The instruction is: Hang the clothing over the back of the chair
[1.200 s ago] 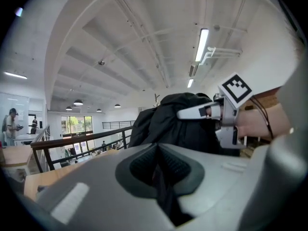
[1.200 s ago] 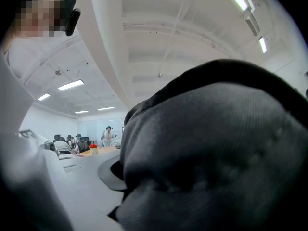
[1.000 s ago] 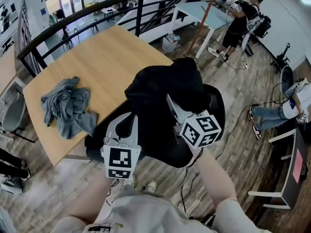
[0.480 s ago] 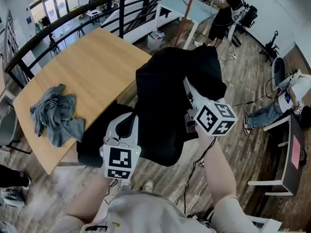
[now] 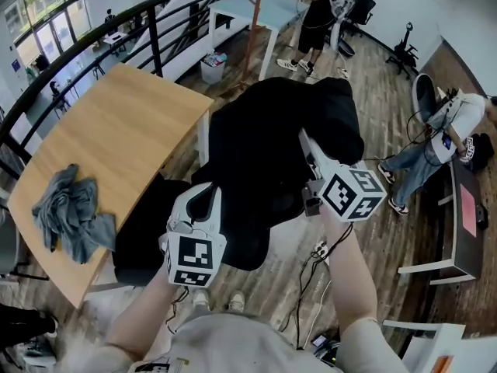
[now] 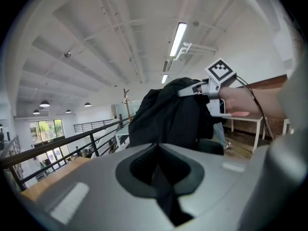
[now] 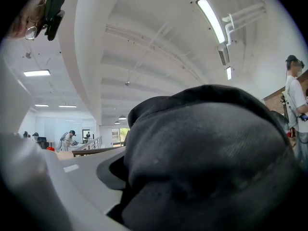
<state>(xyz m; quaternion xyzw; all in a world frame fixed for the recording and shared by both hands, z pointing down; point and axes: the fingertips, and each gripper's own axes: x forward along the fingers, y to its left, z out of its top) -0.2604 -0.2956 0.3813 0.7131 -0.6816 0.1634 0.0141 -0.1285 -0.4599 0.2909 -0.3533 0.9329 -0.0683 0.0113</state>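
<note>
A black garment (image 5: pixel 272 150) hangs in the air between my two grippers, bunched at the top. My left gripper (image 5: pixel 203 196) is shut on its lower left edge; in the left gripper view a thin strip of black cloth (image 6: pixel 161 196) is pinched between the jaws (image 6: pixel 158 172). My right gripper (image 5: pixel 304 140) holds the garment's upper bunch, and black cloth (image 7: pixel 207 162) fills the right gripper view and hides one jaw. The right jaws have just been opening a little, with the thick bunch still between them. The black chair (image 5: pixel 140 235) stands below left, beside the table, partly hidden by the garment.
A wooden table (image 5: pixel 101 146) at the left carries a crumpled grey cloth (image 5: pixel 70 216). Behind it runs a black railing (image 5: pixel 93 37). A person stands by a white table (image 5: pixel 248 10) at the back; another sits at the right (image 5: pixel 443 130). Cables (image 5: pixel 318 251) lie on the floor.
Both grippers have carried the black garment up off the chair and to the right. The garment now hangs free, and the chair shows to its lower left.
</note>
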